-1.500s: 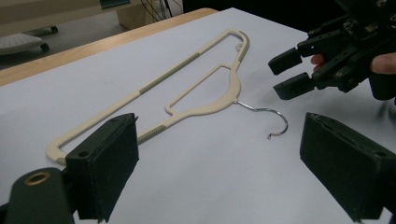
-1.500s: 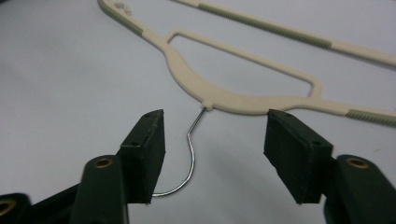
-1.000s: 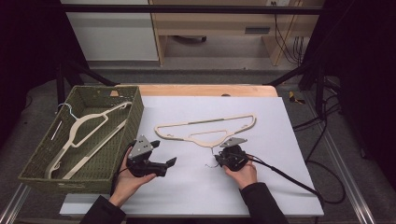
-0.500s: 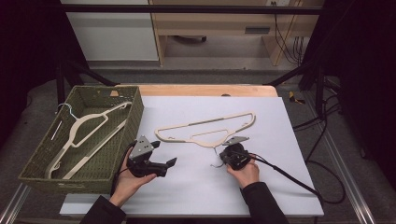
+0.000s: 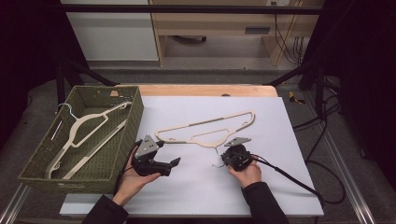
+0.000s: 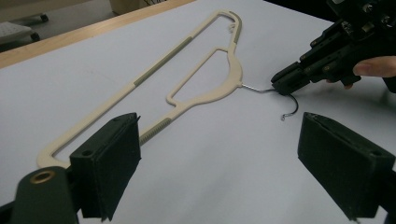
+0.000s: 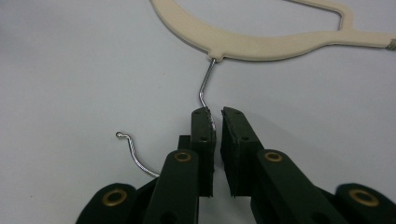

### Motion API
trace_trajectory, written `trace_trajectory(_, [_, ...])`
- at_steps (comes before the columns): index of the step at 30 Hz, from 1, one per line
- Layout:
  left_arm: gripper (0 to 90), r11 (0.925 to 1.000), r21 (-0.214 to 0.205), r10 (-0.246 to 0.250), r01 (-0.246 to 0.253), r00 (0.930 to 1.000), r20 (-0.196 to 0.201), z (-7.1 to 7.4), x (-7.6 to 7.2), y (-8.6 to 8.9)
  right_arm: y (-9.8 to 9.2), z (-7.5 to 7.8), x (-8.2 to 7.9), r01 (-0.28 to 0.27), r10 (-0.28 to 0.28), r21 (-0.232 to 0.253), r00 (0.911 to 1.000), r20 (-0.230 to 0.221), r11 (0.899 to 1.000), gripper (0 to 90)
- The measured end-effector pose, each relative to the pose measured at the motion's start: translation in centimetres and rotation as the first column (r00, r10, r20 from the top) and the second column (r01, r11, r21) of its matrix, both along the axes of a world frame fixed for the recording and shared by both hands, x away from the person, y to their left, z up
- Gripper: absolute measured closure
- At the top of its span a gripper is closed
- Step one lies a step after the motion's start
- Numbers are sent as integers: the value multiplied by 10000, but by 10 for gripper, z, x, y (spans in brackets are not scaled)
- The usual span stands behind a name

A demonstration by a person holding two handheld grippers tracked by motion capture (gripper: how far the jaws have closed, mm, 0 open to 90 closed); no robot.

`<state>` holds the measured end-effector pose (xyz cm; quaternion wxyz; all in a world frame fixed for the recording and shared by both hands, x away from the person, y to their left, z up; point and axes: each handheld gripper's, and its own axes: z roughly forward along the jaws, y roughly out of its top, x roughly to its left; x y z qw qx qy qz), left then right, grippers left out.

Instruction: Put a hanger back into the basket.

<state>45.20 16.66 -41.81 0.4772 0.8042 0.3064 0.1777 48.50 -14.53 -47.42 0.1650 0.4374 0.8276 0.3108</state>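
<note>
Right gripper (image 7: pixel 217 116) newly around hook (image 7: pixel 205 84) (midtable)

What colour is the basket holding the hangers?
Olive green, woven basket; clearest in the high view.

1. Wire hook (image 7: pixel 205 86) mid-section hidden between the right gripper (image 7: pixel 215 112) jaws; whether the pads actually pinch it can't be confirmed, narrow gap shows.
2. Hanger (image 7: pixel 261 44) body cut off by top and right edges in right gripper view.
3. Left gripper (image 6: pixel 243 154) jaw bases cut by bottom edge in left gripper view.
4. Basket (image 5: pixel 128 135) hanger (image 5: pixel 88 135): lower end behind near wall, prob. a second one underneath, too blurry.
5. Person's forearms cut off at bottom edge, high view.
</note>
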Motion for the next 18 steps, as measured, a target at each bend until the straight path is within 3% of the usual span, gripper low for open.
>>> trace_trajectory(7, [136, 9999, 36, -136, 135, 9999, 40, 3, 13, -20, 1, 1, 1, 450, -440, 290, 9984, -346, 9986, 896])
trace_trajectory(10, [138, 9992, 377, -141, 140, 9999, 0, 0, 24, -32, -1, 2, 2, 482, -463, 453, 9980, -423, 9978, 896])
trace_trajectory(13, [144, 9969, 757, -188, 199, 9997, -160, -7, 36, -44, -3, 6, 1, 438, -428, 502, 9988, -221, 9978, 897])
trace_trajectory(18, [156, 9886, 1439, -393, 439, 9986, -346, -17, 54, -63, -7, 17, 0, 358, -358, 763, 9994, -12, 9964, 896])
